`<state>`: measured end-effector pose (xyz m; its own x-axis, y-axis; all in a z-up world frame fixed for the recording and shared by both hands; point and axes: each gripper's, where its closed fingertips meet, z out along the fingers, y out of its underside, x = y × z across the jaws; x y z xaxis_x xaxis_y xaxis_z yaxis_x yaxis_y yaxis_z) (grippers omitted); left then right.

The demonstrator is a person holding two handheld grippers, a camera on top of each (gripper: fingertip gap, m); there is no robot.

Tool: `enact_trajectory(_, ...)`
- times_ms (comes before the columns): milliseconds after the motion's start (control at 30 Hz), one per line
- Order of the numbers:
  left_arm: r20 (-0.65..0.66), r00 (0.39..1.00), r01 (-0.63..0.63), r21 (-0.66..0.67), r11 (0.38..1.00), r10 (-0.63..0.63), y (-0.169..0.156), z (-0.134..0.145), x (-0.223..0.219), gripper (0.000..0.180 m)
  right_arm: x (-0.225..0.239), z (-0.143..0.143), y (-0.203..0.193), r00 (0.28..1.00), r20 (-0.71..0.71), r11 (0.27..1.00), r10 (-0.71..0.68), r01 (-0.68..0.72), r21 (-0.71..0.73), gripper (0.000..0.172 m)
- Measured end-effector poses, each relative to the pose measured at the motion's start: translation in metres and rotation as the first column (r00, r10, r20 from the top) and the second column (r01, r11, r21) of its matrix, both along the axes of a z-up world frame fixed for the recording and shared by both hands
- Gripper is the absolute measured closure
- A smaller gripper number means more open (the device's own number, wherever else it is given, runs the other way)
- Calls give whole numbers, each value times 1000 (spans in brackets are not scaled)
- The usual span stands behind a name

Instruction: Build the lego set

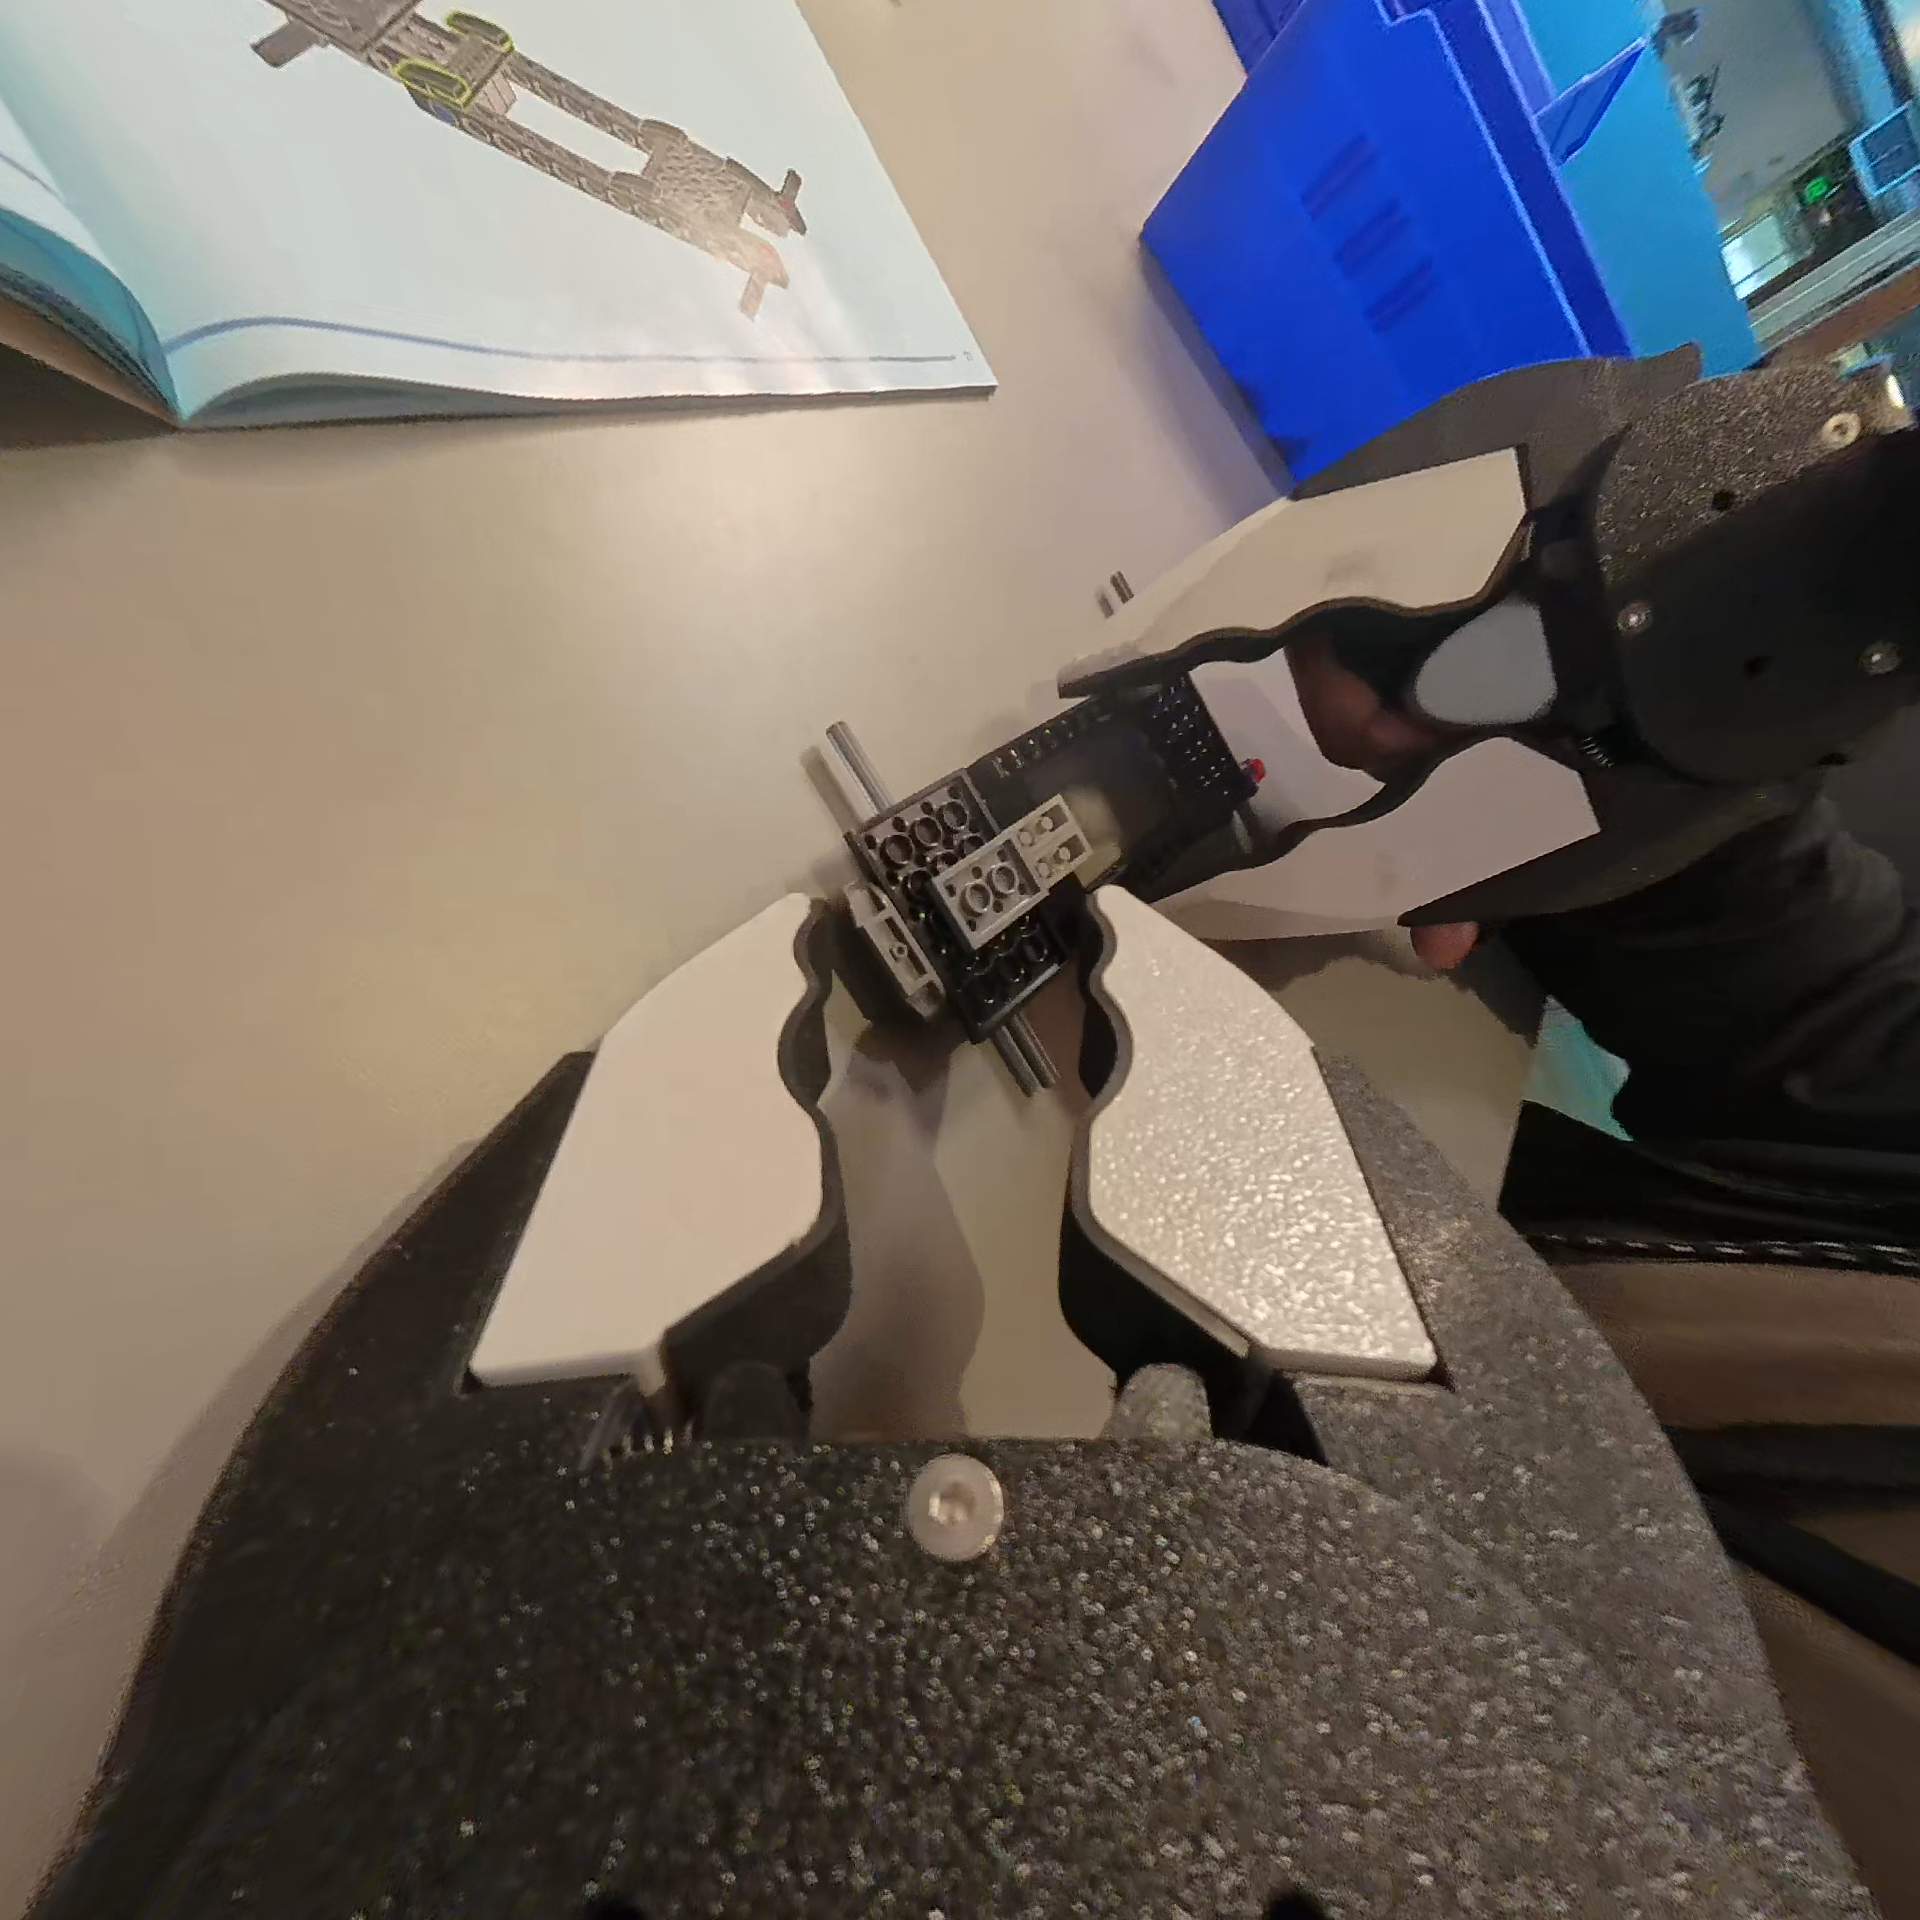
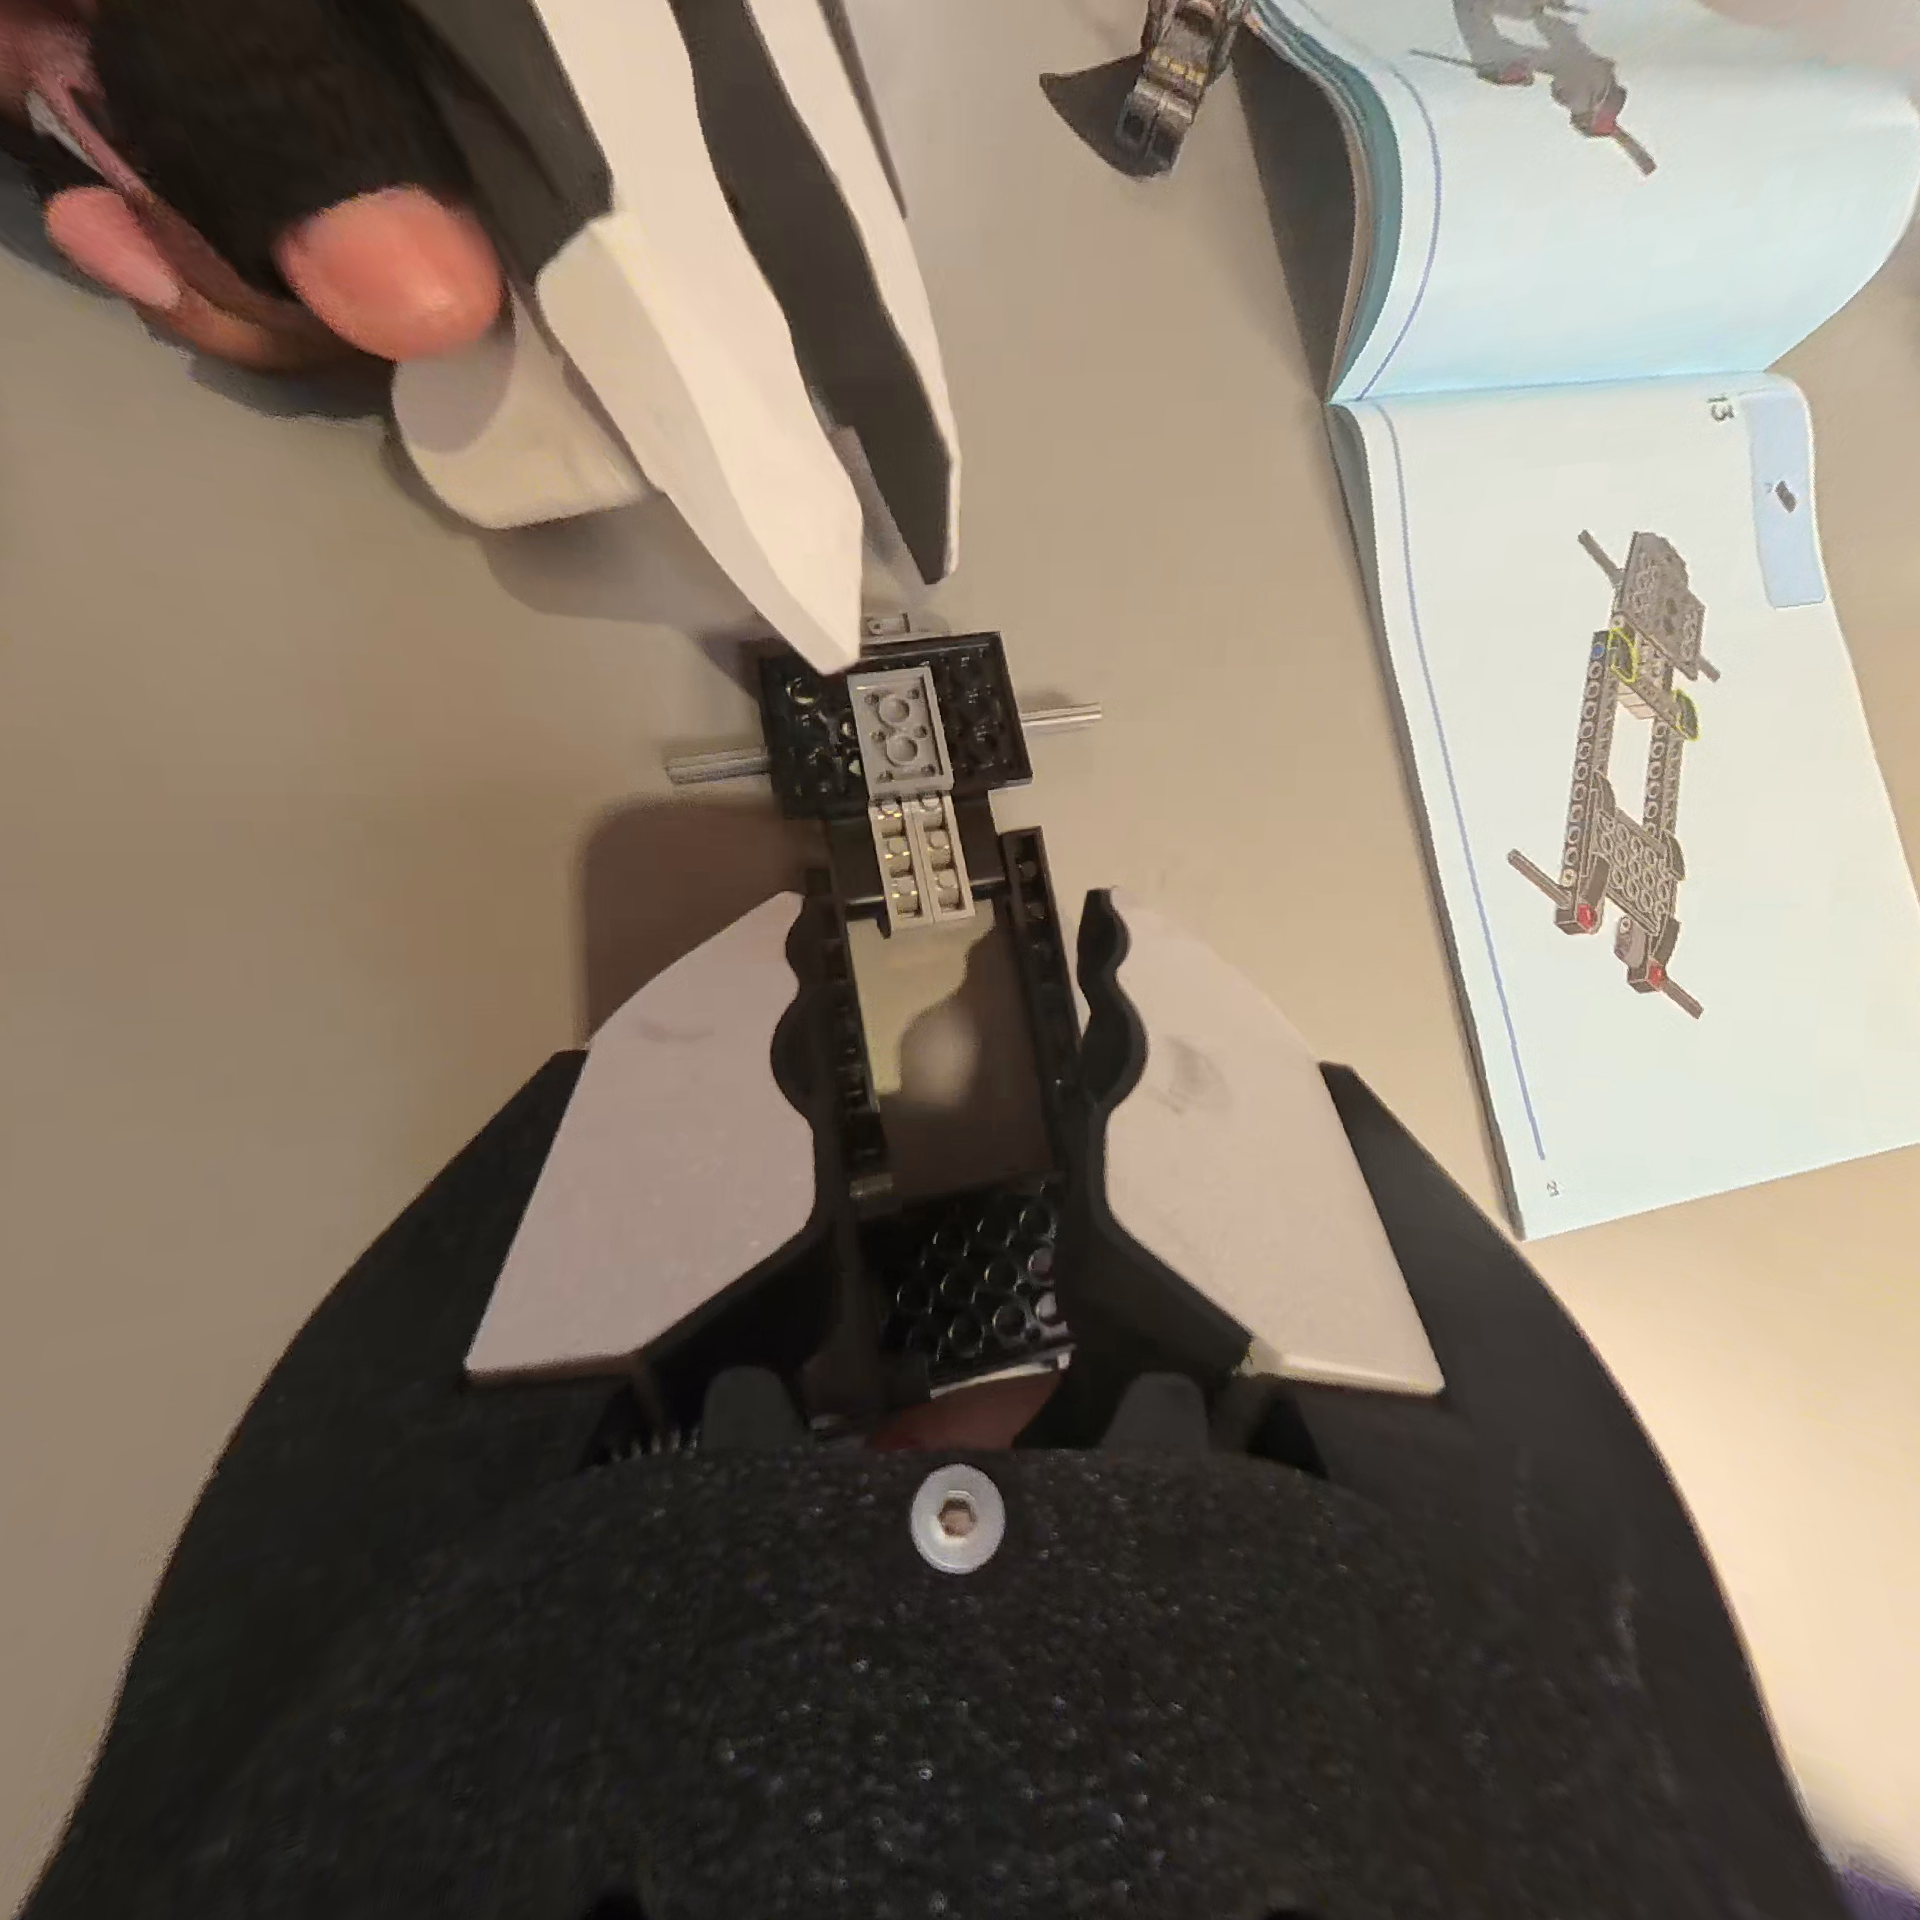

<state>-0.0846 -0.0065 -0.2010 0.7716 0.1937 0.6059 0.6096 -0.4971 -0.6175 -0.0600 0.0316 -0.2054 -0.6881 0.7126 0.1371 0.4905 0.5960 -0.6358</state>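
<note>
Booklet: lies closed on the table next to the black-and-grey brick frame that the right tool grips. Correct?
Not quite. The booklet lies open, not closed: the right wrist view shows two pale blue pages with build drawings. The rest stands: it is on the table, beside the brick frame in the right tool.

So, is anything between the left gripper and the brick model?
Nothing visible. One end of the model already sits between the fingers of the left gripper; the right gripper grips the other end.

Beige table (image 2: pixel 312 727); open instruction booklet (image 2: pixel 1662 727); small dark brick piece (image 2: pixel 1169 83) beside it
</note>
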Motion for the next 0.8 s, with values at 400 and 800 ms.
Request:
enact_trajectory(400,-244,968,41,-101,994,-64,15,-7,-10,138,-1,-6,-4,999,49,1000,-3,4,-22,130)
enact_trajectory(800,-298,954,24,75,997,0,25,28,-30,134,5,24,18,998,-36,990,-47,42,-134,131)
